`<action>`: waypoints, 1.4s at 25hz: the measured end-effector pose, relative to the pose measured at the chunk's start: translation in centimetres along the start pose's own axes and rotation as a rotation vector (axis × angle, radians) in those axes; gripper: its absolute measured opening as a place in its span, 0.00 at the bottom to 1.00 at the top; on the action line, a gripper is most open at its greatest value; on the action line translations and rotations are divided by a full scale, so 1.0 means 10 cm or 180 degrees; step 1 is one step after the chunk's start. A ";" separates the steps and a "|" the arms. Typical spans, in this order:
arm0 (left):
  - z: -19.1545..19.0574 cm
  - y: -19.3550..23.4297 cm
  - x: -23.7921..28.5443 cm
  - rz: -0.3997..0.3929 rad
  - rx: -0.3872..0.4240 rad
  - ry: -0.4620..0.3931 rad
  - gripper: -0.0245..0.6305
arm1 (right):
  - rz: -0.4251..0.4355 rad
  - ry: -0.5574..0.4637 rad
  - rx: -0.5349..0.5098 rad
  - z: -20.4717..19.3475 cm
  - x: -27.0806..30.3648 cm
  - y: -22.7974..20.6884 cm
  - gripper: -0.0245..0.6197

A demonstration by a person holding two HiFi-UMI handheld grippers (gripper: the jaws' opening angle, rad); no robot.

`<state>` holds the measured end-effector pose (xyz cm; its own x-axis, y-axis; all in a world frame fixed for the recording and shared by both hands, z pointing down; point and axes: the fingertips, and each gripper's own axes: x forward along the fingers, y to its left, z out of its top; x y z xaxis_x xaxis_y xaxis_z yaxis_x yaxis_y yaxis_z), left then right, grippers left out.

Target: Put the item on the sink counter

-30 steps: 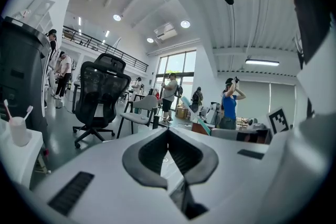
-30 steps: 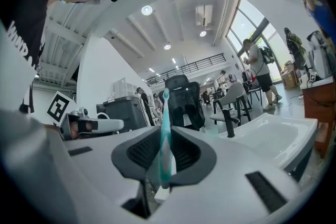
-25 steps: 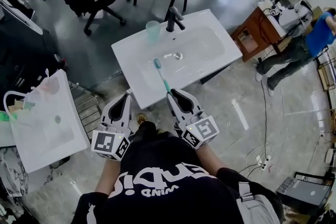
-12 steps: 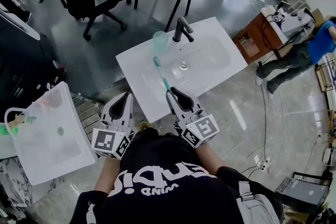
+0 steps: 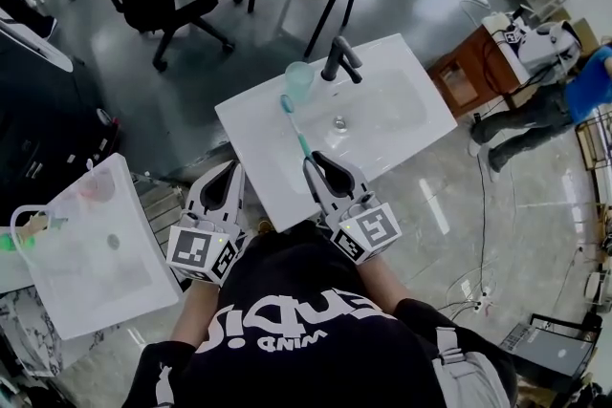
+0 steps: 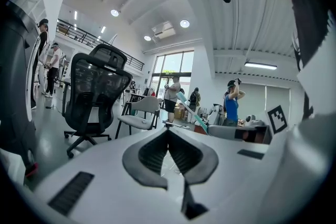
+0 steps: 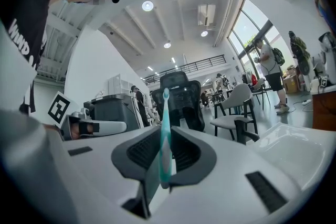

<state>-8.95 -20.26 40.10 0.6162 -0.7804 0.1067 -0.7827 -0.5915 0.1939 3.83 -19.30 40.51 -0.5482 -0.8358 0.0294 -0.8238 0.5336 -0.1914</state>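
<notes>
Toothbrush (image 5: 296, 129), handle pinched in the jaws of the right gripper (image 5: 313, 164), now reaches over the near rim of the sink (image 5: 406, 72), bristles just short of the cup (image 5: 299, 79). A second ago the sink lay farther ahead, so probably only the set-down remains. Left gripper (image 5: 233, 167), jaws together and empty, hangs off the sink's near corner. Flat rim is narrow; cup and faucet (image 5: 341, 60) crowd the sink's back.

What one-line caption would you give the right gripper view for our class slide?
Right gripper clamps a teal toothbrush, black office chair ahead, white sink at right.
</notes>
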 end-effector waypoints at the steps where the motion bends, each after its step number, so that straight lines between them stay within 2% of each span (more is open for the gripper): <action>1: 0.00 0.02 0.01 0.0017 -0.0006 0.0001 0.07 | 0.0008 0.0009 -0.0002 0.00 0.02 -0.02 0.15; 20: -0.05 0.07 0.20 0.0187 -0.0031 0.0007 0.07 | 0.0257 0.0243 0.0047 -0.29 0.28 -0.16 0.15; 35: -0.09 0.03 0.12 0.0245 -0.0045 0.0010 0.07 | 0.0376 0.0725 0.0027 -0.98 0.52 -0.19 0.15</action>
<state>-8.36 -21.19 41.12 0.5546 -0.8227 0.1247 -0.8264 -0.5269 0.1987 1.15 -23.38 50.65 -0.6598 -0.7165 0.2263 -0.7513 0.6240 -0.2150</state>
